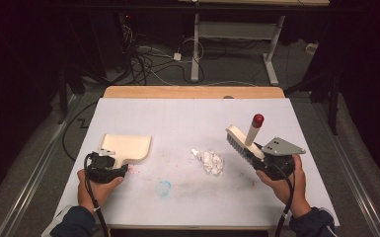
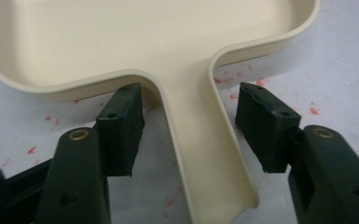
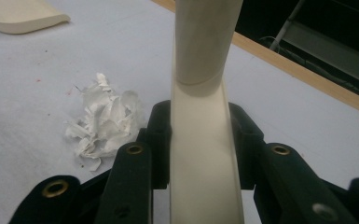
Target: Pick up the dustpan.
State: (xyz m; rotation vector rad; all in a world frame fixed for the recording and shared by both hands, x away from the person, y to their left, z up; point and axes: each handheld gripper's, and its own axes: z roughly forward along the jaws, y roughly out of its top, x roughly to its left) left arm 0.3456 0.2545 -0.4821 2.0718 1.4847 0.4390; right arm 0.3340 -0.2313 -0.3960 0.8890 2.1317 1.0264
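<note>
A cream dustpan (image 1: 128, 146) lies flat on the white table (image 1: 187, 113) at the left, its short handle (image 2: 205, 140) pointing toward me. My left gripper (image 1: 109, 160) straddles that handle, and its pads (image 2: 121, 121) stand apart from it on both sides, so it is open. At the right, my right gripper (image 1: 259, 158) is shut on a cream brush (image 1: 241, 140) held above the table, with bristles facing left and down and a red-tipped handle (image 1: 258, 119) sticking up. In the right gripper view the pads (image 3: 158, 140) clamp the brush's back (image 3: 204, 163). A pile of crumpled white paper (image 1: 211, 161) lies between the two grippers.
Red specks (image 2: 51, 119) dot the table around the dustpan, and a blue smudge (image 1: 164, 188) marks the near middle. A wooden strip (image 1: 192, 92) runs along the table's far edge. Beyond it is a dark floor with cables and a desk frame (image 1: 237, 44).
</note>
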